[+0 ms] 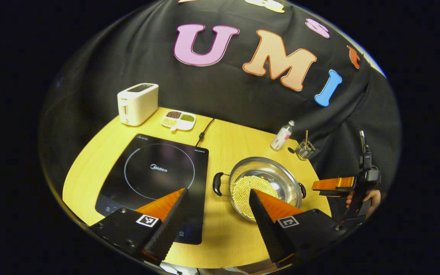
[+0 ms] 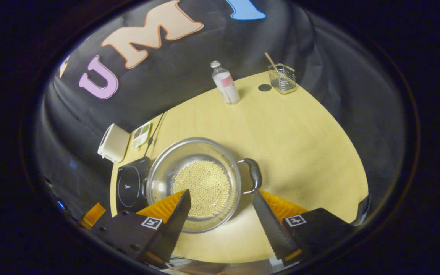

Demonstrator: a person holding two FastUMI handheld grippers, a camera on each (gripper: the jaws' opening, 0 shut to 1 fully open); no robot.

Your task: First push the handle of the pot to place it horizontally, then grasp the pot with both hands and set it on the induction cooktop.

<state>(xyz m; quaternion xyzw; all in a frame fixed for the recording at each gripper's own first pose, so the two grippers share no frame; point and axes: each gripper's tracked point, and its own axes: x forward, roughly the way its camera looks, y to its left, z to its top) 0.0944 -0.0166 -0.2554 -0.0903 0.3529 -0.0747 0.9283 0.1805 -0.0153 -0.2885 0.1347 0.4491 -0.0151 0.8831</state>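
Two grippers, both with jaws spread wide and holding nothing, hang above the pot [image 2: 194, 182]. The left gripper [image 1: 217, 196] straddles the strip of bare table [image 1: 220, 152] between the pot's left handle [image 1: 218, 184] and the induction cooktop [image 1: 159, 179], just beside the pot. The right gripper [image 2: 220, 198] frames the pot's near rim and right handle [image 2: 254, 175]. Open tabletop lies beyond the pot toward the bottle [image 2: 225, 83].

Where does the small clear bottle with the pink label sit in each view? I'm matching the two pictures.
Left gripper view: the small clear bottle with the pink label stands at the table's far edge, right of centre, beyond the steel pot.
Right gripper view: bottle upper centre, beyond the pot.
Shared landmark: the clear glass holder with a stick right of it.
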